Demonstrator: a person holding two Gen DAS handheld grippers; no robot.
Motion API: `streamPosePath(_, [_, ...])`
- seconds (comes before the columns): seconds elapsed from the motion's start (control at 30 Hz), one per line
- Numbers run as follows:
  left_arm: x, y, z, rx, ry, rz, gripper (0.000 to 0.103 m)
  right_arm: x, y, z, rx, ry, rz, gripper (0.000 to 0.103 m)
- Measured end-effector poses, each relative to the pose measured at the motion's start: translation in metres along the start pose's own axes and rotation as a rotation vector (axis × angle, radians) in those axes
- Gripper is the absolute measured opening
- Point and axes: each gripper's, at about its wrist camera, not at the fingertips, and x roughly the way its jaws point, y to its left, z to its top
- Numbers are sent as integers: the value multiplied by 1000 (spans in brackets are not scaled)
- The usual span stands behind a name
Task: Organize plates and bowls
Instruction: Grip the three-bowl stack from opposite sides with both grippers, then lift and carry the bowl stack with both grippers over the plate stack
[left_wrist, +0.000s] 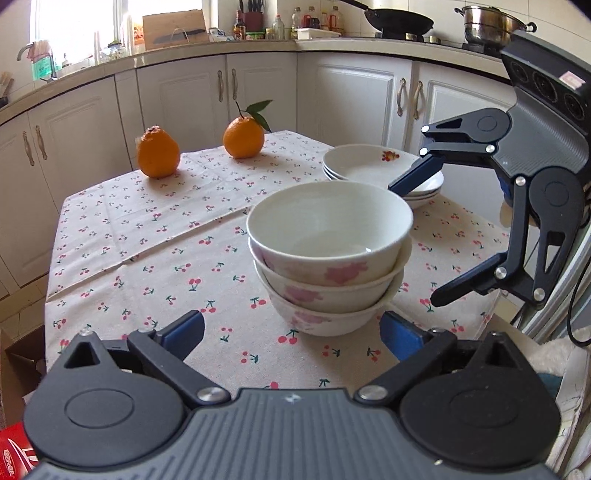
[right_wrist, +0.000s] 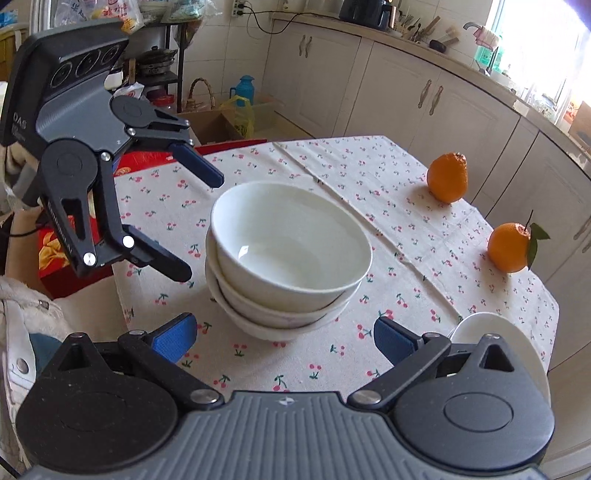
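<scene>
Bowl stack (left_wrist: 328, 254) ahead of open left gripper (left_wrist: 291, 332).

Small home kitchen, white panelled cabinet doors (left_wrist: 177, 96) with curved metal handles running around the corner. Pale stone countertop (left_wrist: 258, 46) cluttered with bottles, a wooden cutting board (left_wrist: 173, 27), a black wok (left_wrist: 399, 18) and a steel pot (left_wrist: 487, 24) on the stove. White tiled wall (right_wrist: 229, 44) behind. Bright daylight blasting through the window (left_wrist: 74, 18). Square table under a beige cherry-print tablecloth (left_wrist: 147, 236).
</scene>
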Motion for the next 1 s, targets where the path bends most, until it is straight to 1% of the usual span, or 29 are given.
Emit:
streamPosePath(0.13, [18, 3, -1, 32, 51, -39, 101, 20, -3, -10, 14, 32, 17, 103])
streamPosePath(0.27, [31, 5, 1, 72, 71, -76, 101, 35, -9, -13, 48, 36, 37, 103])
streamPosePath(0.37, [39, 7, 3, 105, 81, -115, 100, 41, -12, -13, 40, 30, 57, 103])
streamPosePath(0.5, [44, 10, 8, 176, 93, -189, 98, 45, -16, -10, 11, 31, 83, 103])
streamPosePath(0.57, [46, 12, 12, 214, 101, -243, 96, 47, -19, -9, 3, 34, 101, 103])
streamPosePath(0.63, [48, 14, 14, 258, 104, -266, 95, 48, -21, -7, -12, 32, 121, 103])
streamPosePath(0.67, [49, 15, 15, 272, 105, -276, 92, 48, -21, -5, -23, 34, 133, 103])
streamPosePath(0.77, [53, 21, 18, 282, 118, -318, 87, 48, -25, 0, -52, 39, 157, 103])
streamPosePath(0.93, [57, 23, 20, 306, 122, -371, 86, 51, -31, 6, -73, 51, 200, 103])
streamPosePath(1.0, [59, 24, 22, 304, 126, -387, 86, 53, -33, 8, -81, 59, 215, 100])
